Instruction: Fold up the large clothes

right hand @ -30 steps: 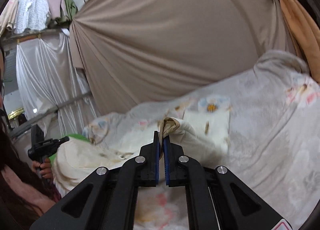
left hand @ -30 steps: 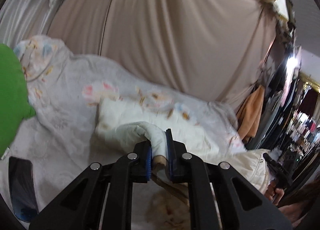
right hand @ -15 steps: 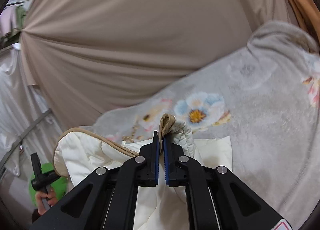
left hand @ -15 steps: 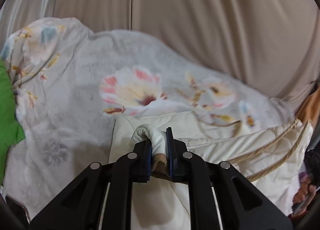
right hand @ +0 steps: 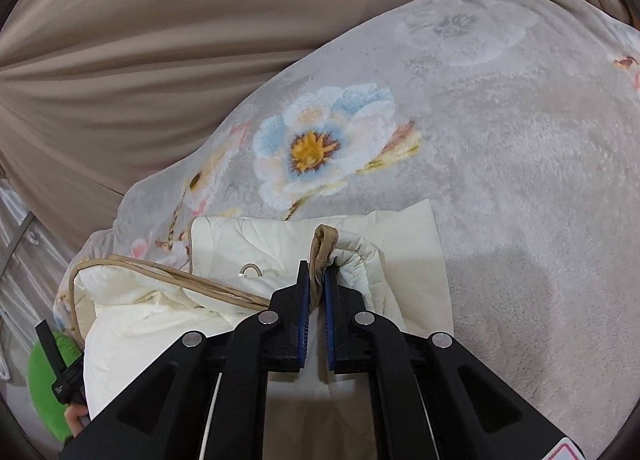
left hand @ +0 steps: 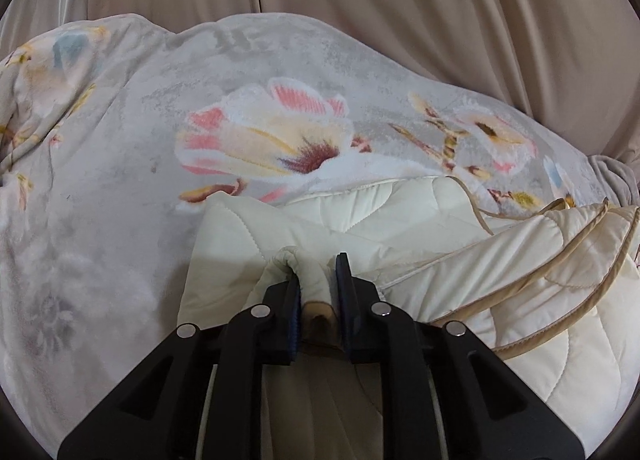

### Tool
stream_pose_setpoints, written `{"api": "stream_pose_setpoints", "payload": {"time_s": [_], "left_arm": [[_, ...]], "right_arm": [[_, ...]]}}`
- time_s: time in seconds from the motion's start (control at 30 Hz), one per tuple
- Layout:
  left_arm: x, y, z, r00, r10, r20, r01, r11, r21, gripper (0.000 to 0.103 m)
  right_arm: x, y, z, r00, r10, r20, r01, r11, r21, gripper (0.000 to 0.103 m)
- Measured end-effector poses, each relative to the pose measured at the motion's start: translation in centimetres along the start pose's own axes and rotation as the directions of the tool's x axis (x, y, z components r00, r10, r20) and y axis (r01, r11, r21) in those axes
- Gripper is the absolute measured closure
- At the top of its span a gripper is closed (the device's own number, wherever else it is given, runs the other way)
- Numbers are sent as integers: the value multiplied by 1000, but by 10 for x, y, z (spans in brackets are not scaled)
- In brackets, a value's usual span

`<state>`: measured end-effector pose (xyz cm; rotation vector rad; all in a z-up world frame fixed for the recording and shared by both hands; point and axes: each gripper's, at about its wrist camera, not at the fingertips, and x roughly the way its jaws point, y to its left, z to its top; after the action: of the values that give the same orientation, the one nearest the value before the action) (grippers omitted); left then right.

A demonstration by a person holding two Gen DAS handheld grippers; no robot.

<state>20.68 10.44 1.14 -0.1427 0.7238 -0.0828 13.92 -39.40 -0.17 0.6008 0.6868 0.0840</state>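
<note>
Both claws were pinching the same cream quilted garment (left hand: 420, 220): left claw (left hand: 316, 284) clamped a rolled edge, right claw (right hand: 316, 284) clamped the tan-trimmed edge. The garment lay on the floral blanket (left hand: 120, 180), near side, partly doubled over. To land this fold well, I'd keep both edges level and taut, lower them together onto the far layer, line up the tan trim, and release only once flat. Count: one garment, one blanket, two claws, one beige curtain (right hand: 160, 20) behind.
</note>
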Motion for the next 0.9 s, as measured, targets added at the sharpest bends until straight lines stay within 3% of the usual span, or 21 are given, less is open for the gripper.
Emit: {"api": "stream_pose_setpoints", "payload": {"time_s": [0.1,0.17,0.2,0.23,0.3,0.37,0.47,0.53,0.63,0.7,0.77,0.83,0.9], "left_arm": [[-9,6,2,999,-33,13,34,999,-38,86],[-29,14,6,997,-64,31,66,995,-76,83],[-42,18,7,996,-73,48,76,993,-85,79],[-59,22,10,993,-95,70,101,991,-85,76],[-93,26,14,981,-158,110,167,983,-73,53],[-128,18,20,977,-105,184,115,992,-46,31],[-167,-17,30,953,-126,274,109,991,75,28],[-176,-53,35,942,-182,280,142,978,155,25],[-149,-109,35,949,-243,199,190,949,251,23],[-115,-138,30,966,-228,123,184,938,295,23],[-74,-155,23,985,-159,61,132,940,316,24],[-41,-149,17,996,-87,25,75,952,298,25],[-21,-131,17,999,-45,-8,45,966,253,25]], "right_arm": [[-13,1,-4,999,12,38,-13,1000,1,95],[-35,4,-7,996,-6,85,7,1000,-6,81],[-46,7,-7,994,-15,109,16,1000,-9,69],[-59,8,-9,990,-20,138,22,1000,-15,66],[-92,14,-12,978,-28,205,36,999,-36,66],[-118,27,-15,964,-17,264,37,997,-69,66],[-130,83,-25,960,66,274,-4,975,-221,66],[-117,129,-37,969,135,207,-59,940,-336,67],[-81,187,-64,974,210,80,-151,875,-459,67],[-47,218,-87,981,193,-11,-168,823,-542,69],[-14,229,-102,989,132,-68,-146,789,-596,78],[4,220,-102,998,48,-49,-68,787,-613,78],[13,193,-87,999,9,-42,-31,827,-561,80]]}}
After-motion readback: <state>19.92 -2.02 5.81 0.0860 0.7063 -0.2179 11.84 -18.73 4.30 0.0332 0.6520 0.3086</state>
